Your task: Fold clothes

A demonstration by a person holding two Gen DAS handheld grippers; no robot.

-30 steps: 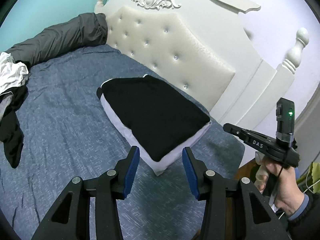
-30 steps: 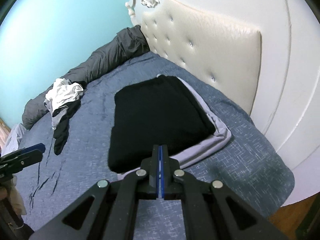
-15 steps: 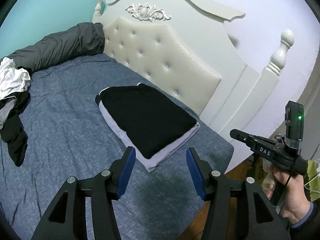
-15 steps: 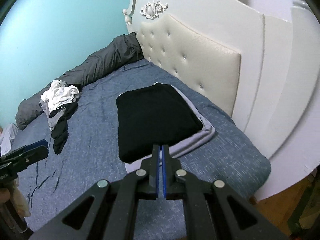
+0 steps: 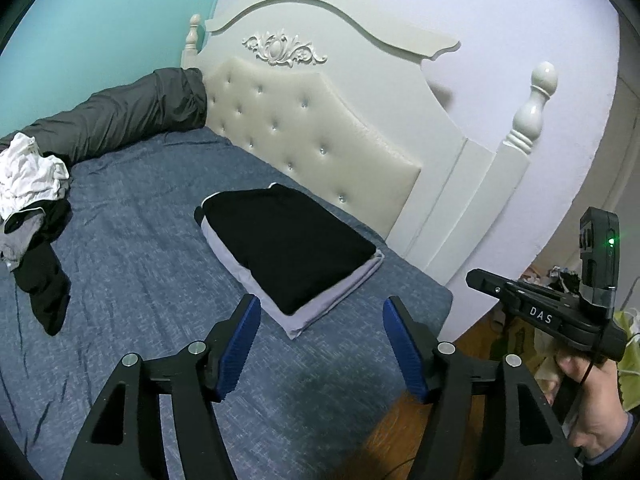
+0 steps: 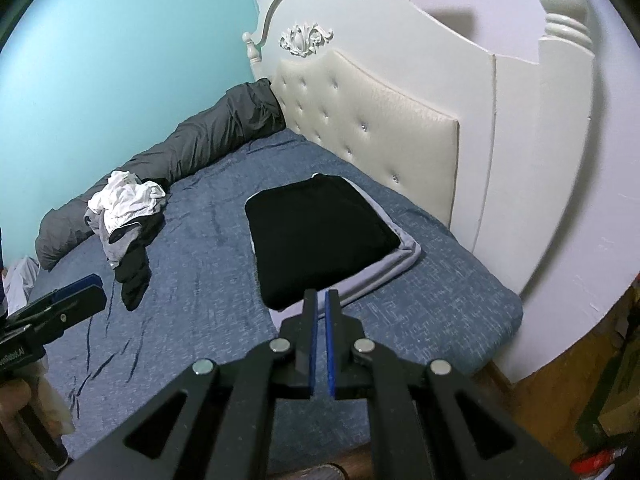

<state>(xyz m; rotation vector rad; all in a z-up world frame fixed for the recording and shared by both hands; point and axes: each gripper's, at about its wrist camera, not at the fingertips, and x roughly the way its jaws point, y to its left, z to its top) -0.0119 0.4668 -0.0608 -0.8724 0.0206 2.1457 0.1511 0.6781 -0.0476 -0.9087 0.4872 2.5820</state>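
Left wrist view: the left tongs (image 5: 318, 344) are seen wide and opening, empty; the folded stack (image 5: 292, 250) lies on the bed (image 5: 140, 240) just ahead. Right wrist view: the right tongs (image 6: 320, 312) are seen nearly closed, a narrow gap shown, empty; the stack (image 6: 320, 236) lies just ahead, loose clothes (image 6: 124, 216) far left.

We see both views in dim, cool indoor light, bent hard by the fisheye with black corners. The headboard (image 5: 316, 128) curves (most at the rim) and its post (image 5: 532, 104) throws a soft shadow on the wall (image 5: 500, 12). Near gripper arms look slightly soft.
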